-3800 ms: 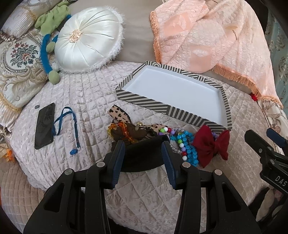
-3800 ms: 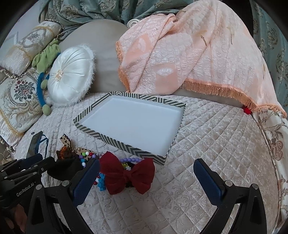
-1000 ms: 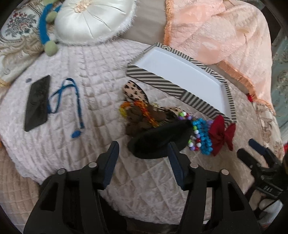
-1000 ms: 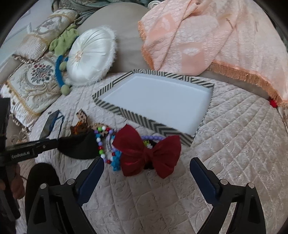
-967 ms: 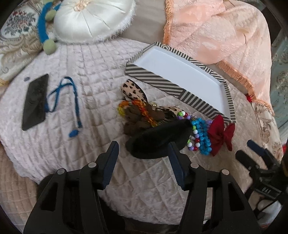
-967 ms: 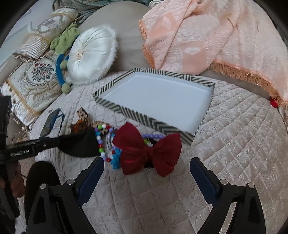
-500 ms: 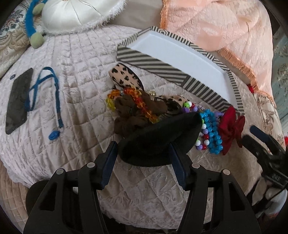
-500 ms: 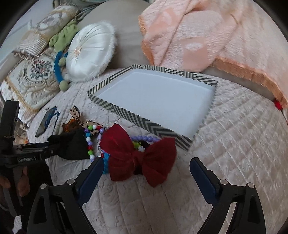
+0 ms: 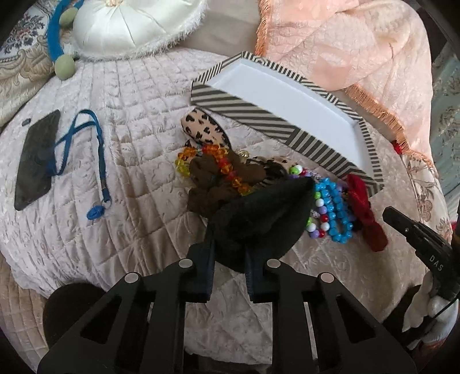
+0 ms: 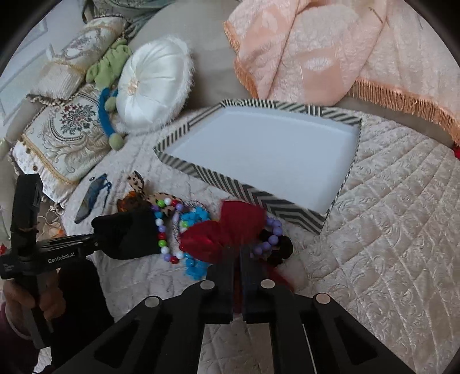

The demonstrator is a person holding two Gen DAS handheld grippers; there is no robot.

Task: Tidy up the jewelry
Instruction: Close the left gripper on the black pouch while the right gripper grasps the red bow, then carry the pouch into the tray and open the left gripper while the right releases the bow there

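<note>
A heap of jewelry and hair pieces lies on the quilted cover in front of a striped tray [image 9: 244, 112] [image 10: 230, 184] with a bare white floor. My left gripper [image 9: 230, 244] [image 10: 96, 243] has its jaws closing, and its pads pinch the near edge of a black fabric hair piece [image 9: 264, 213] [image 10: 129, 233]. My right gripper [image 10: 237, 250] [image 9: 386, 211] is shut on the middle of a red bow [image 10: 224, 227] [image 9: 365, 207]. Between the two pieces lie blue beads [image 9: 336, 213] and a multi-colour bead bracelet [image 10: 161, 230]. A brown scrunchie [image 9: 210, 184], amber beads [image 9: 227, 167] and a leopard-print strip [image 9: 201, 129] lie to the left.
A dark phone [image 9: 36, 161] with a blue lanyard [image 9: 95, 161] lies at the left of the cover. A white round cushion [image 9: 129, 26] and a peach fringed throw [image 9: 359, 51] sit behind the tray. A person's hand [image 10: 43, 299] holds the left gripper's handle.
Both grippers stood open before. The left one has closed onto the black hair piece, and the right one has closed onto the red bow.
</note>
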